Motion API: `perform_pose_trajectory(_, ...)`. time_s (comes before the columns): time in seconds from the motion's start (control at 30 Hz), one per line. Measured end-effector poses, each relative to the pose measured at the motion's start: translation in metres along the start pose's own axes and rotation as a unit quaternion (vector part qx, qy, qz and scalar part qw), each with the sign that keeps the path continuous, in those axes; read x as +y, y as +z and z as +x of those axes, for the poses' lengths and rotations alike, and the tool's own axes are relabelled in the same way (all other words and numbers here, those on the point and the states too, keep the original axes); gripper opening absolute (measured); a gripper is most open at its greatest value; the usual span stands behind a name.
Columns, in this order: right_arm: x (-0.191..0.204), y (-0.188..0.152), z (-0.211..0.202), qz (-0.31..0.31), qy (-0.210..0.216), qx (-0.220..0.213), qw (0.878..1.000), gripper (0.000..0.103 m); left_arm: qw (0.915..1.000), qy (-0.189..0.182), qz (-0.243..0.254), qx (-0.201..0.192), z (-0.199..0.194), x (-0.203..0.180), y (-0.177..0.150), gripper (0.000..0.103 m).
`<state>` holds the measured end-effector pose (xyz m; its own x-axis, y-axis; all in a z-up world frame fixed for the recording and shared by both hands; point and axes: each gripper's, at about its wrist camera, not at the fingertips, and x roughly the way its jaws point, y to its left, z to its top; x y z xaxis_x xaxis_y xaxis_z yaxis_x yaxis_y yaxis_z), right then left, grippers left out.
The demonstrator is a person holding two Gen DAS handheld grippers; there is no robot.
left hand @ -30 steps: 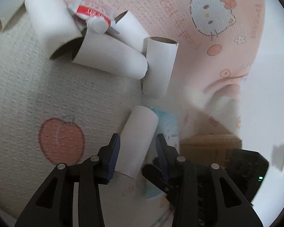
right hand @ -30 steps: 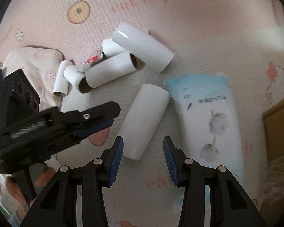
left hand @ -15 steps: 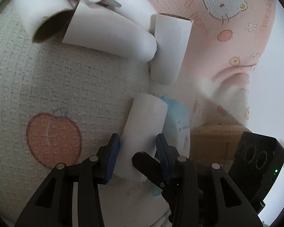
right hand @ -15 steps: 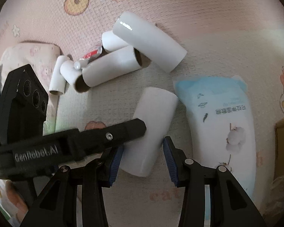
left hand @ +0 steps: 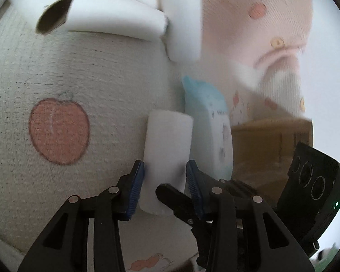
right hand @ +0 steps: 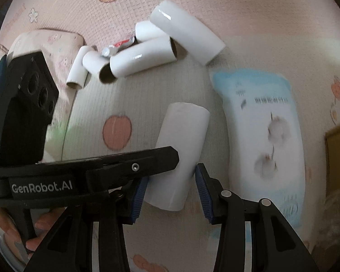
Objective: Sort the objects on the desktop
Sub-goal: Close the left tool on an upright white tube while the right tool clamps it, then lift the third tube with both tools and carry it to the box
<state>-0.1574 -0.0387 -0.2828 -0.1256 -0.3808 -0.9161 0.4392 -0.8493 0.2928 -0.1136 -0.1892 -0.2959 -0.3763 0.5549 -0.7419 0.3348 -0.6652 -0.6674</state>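
A white paper roll [left hand: 167, 149] lies on the patterned mat, also in the right wrist view [right hand: 181, 156]. My left gripper [left hand: 165, 183] straddles its near end, jaws open, pads close to its sides. My right gripper [right hand: 170, 195] is open around the same roll from the other side; the left gripper's finger crosses in front of it. A pile of several white rolls [right hand: 147, 54] with a red and white tube [right hand: 119, 45] lies farther off. A blue and white wipes pack [right hand: 265, 136] lies beside the roll.
The mat [left hand: 56, 79] has a peach print [left hand: 59, 131]. A brown cardboard box [left hand: 269, 140] stands past the wipes pack. A folded pink cloth [right hand: 49, 43] lies left of the pile.
Both grippers have moved forward onto the single roll, which now sits between both pairs of jaws. The left gripper's finger has come across the right wrist view.
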Motion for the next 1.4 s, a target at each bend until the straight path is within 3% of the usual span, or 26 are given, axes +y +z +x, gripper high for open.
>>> perform_pose_trajectory(0.13, -0.004, -0.019, -0.004, 0.014, 0.01, 0.008, 1.0, 0.04, 0.9988, 0.019, 0.045, 0.004, 0.0, -0.017, -0.013, 0.042)
perform_pose_trajectory(0.43, -0.015, -0.055, -0.011, 0.045, 0.018, 0.018, 0.999, 0.04, 0.9974, 0.023, 0.055, 0.041, 0.018, -0.026, -0.034, 0.043)
perform_pose_trajectory(0.57, -0.018, -0.059, -0.011, 0.053, 0.018, 0.018, 0.998, 0.04, 0.9971, 0.039, 0.055, 0.035, 0.018, -0.022, -0.038, 0.06)
perform_pose_trajectory(0.67, -0.015, -0.057, -0.01, 0.05, 0.014, 0.018, 0.998, 0.04, 0.9976, 0.04, 0.051, 0.026, 0.017, -0.022, -0.041, 0.06)
perform_pose_trajectory(0.87, -0.011, -0.057, -0.009, 0.037, 0.007, 0.016, 0.999, 0.04, 0.9879, 0.09, 0.122, -0.033, 0.01, -0.04, -0.057, 0.06)
perform_pose_trajectory(1.0, -0.012, -0.056, -0.007, 0.04, 0.017, 0.016, 0.999, 0.04, 0.9947, 0.053, 0.085, 0.022, 0.023, -0.029, -0.055, 0.059)
perform_pose_trajectory(1.1, -0.018, -0.058, -0.008, 0.043, 0.034, 0.023, 0.998, 0.04, 0.9956, 0.051, 0.076, 0.017, 0.023, -0.028, -0.055, 0.051)
perform_pose_trajectory(1.23, -0.022, -0.057, -0.007, 0.05, 0.046, 0.02, 0.997, 0.04, 0.9972, 0.044, 0.058, 0.015, 0.02, -0.022, -0.055, 0.051)
perform_pose_trajectory(1.4, -0.023, -0.057, -0.015, 0.048, 0.062, 0.006, 0.997, 0.04, 0.9959, 0.044, 0.079, -0.009, 0.002, -0.029, -0.06, 0.051)
